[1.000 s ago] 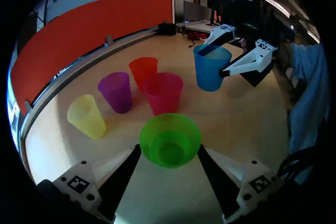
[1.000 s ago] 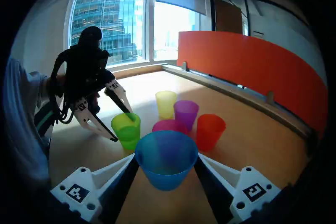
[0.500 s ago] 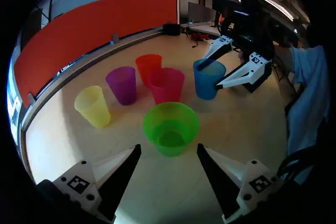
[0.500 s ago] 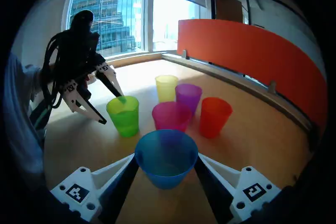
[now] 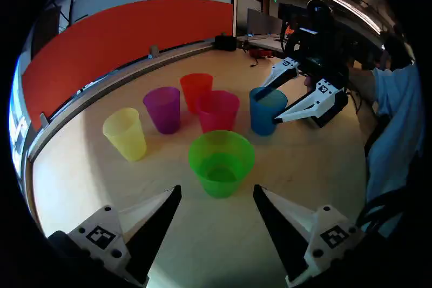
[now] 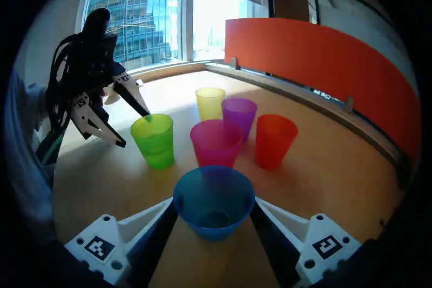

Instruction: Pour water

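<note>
A pale wooden surface (image 5: pixel 324 153) carries six plastic cups, all upright and open-mouthed. The yellow cup (image 5: pixel 125 134) stands alone, nearest the grey rail along the surface's edge. The purple cup (image 5: pixel 162 109), orange cup (image 5: pixel 195 91) and pink cup (image 5: pixel 217 111) form a tight cluster, the pink one just in front of the orange. The blue cup (image 5: pixel 267 109) stands just beside the pink one. The green cup (image 5: pixel 221 162) stands apart, in front of the cluster. At the far end lie a dark box (image 5: pixel 225 43) and something red (image 5: pixel 262 53), too small to tell.
</note>
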Available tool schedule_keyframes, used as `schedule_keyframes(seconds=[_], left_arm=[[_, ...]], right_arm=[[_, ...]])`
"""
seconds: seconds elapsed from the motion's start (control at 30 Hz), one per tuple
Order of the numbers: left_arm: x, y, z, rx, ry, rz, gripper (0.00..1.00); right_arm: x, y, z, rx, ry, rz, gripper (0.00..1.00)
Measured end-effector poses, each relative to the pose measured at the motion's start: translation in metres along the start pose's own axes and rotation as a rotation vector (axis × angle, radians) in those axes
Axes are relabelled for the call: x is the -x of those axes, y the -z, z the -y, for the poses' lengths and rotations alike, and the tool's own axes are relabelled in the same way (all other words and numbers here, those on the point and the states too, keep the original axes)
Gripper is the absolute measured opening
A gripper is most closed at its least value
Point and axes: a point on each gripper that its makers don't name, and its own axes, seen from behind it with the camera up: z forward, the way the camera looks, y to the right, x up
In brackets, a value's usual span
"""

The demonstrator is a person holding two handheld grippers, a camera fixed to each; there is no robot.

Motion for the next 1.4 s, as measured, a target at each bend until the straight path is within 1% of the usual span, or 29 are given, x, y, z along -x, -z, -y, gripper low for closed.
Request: schedule_keyframes(seconds=[0.13, 0.27, 0.4, 0.7, 0.9, 1.1, 1.2, 1.4], left_arm=[[0.001, 0.0, 0.0, -0.003, 0.004, 0.001, 0.99], [0.001, 0.0, 0.001, -0.007, 0.007, 0.001, 0.99], [-0.001, 0.002, 0.002, -0.01, 0.017, -0.004, 0.99], [-0.004, 0.011, 0.004, -0.04, 0.024, -0.032, 0.99], [-0.005, 0.02, 0.008, -0.077, 0.04, -0.057, 0.99], [-0.008, 0.033, 0.016, -0.135, 0.053, -0.095, 0.99], [-0.009, 0.04, 0.017, -0.155, 0.058, -0.118, 0.99], [-0.017, 0.054, 0.021, -0.218, 0.058, -0.174, 0.99]], right_arm=[[0.003, 0.001, -0.001, 0.004, -0.002, 0.008, 0.93], [0.005, 0.002, -0.001, 0.007, 0.0, 0.018, 0.98], [0.009, 0.004, 0.0, 0.011, 0.001, 0.029, 0.99], [0.014, 0.019, -0.001, 0.034, 0.004, 0.03, 0.99], [0.018, 0.034, -0.003, 0.06, 0.0, 0.024, 0.99], [0.021, 0.052, -0.008, 0.097, -0.005, 0.013, 0.99], [0.02, 0.062, -0.011, 0.116, -0.013, 0.002, 0.99], [0.016, 0.078, -0.016, 0.153, -0.032, -0.031, 0.99]])
